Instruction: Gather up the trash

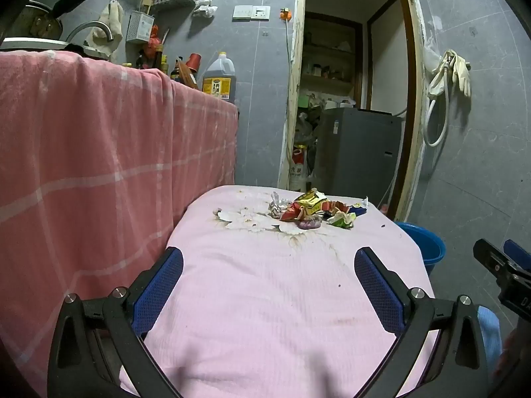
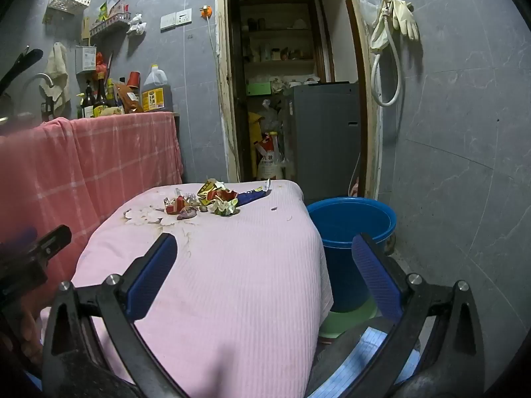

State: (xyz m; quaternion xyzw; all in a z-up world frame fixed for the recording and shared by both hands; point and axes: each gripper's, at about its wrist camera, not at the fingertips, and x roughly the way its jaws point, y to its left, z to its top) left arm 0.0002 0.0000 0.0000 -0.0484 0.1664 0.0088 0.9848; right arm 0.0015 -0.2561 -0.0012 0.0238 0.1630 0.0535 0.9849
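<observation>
Both claws hang low over the near end of the table, which is covered in a pale pink cloth with a faded flower print. The left claw has its blue pads spread wide with nothing between them but cloth. The right claw is spread just as wide and holds nothing either; one finger sits over the table, the other out past its right edge.

The trash lies in a small heap at the far end of the table, well apart from both claws: crumpled wrappers in red, yellow and blue, a balled-up green and white one, a clear crinkled bit of plastic, and a purplish lump at the front of the pile. A few crumbs are scattered on the cloth to the right of it.

On the floor just beside the table's right edge stands a blue bucket, resting on something green. To the left, a counter draped in a pink checked cloth carries bottles and a big oil jug. Beyond the table an open doorway shows a grey appliance and shelves, and a rubber glove hangs on the wall to the right.
</observation>
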